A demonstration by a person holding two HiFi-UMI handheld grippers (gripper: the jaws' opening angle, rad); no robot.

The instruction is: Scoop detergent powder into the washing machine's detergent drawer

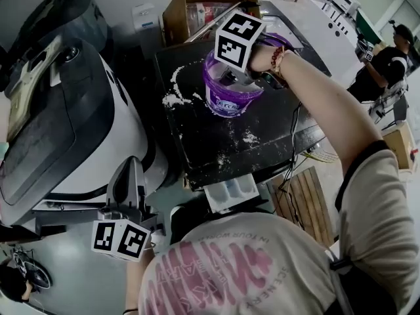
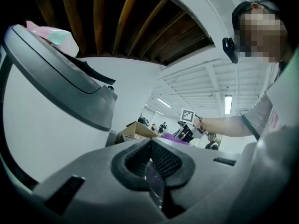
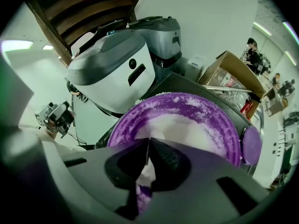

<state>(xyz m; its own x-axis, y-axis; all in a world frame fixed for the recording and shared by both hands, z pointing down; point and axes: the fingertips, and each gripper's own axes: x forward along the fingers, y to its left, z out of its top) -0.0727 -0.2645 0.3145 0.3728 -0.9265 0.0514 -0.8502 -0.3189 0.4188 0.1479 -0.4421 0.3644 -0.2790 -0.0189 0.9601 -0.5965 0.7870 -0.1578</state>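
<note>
While right gripper (image 3: 148,146) hung over the tub (image 1: 230,97), its jaws were pressed together on a thin white piece, which I took for the scoop (image 3: 144,175) handle. Tips pointed down into the tub mouth. Powder (image 3: 182,129) lay heaped inside, and more of it dusted the purple wall.

Tub stood on the black washer top (image 1: 262,136), toward its far side. Loose powder was spilled on the top (image 1: 176,84) beside the tub and nearer the front edge.

Drawer (image 1: 231,193) was pulled out at the washer's front, close to the person and well apart from the tub. Its white compartments showed; whether any powder lay in them I could not tell.

Left gripper (image 2: 150,148) was held low, away from the work, beside a white machine (image 1: 65,123). Its jaws were closed, with nothing I could name between them.

Step in hand, as I judged it: loading the scoop in the tub. No transfer yet.

Next move would call for lifting the scoop clear of the rim, keeping it level, carrying it across the top toward the person, then tipping over a drawer compartment. The spill suggested powder sheds easily in transit, so a slow, level carry and a low tip seemed wise.
</note>
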